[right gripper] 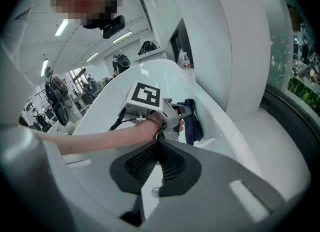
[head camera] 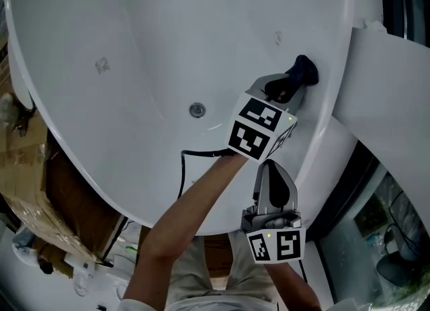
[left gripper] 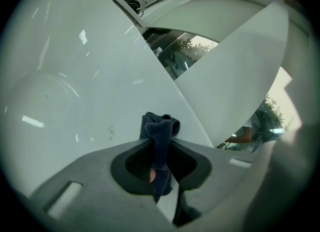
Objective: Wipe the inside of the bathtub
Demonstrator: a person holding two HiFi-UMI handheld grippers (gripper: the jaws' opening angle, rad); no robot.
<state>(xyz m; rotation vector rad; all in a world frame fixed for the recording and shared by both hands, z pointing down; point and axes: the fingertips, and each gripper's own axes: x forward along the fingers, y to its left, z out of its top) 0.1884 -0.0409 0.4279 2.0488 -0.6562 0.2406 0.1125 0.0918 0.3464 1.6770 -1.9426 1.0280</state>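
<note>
Dark cloth [left gripper: 159, 141], pinched in the left gripper [head camera: 295, 86], sits by the white bathtub [head camera: 101, 21] rim; the right gripper [head camera: 272, 170] is closed and empty; the drain [head camera: 197, 109] lies beside them.

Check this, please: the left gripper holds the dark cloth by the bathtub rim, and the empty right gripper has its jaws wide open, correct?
No: the empty right gripper has its jaws shut, as the right gripper view shows. The left gripper does hold the dark cloth by the bathtub rim.
</note>
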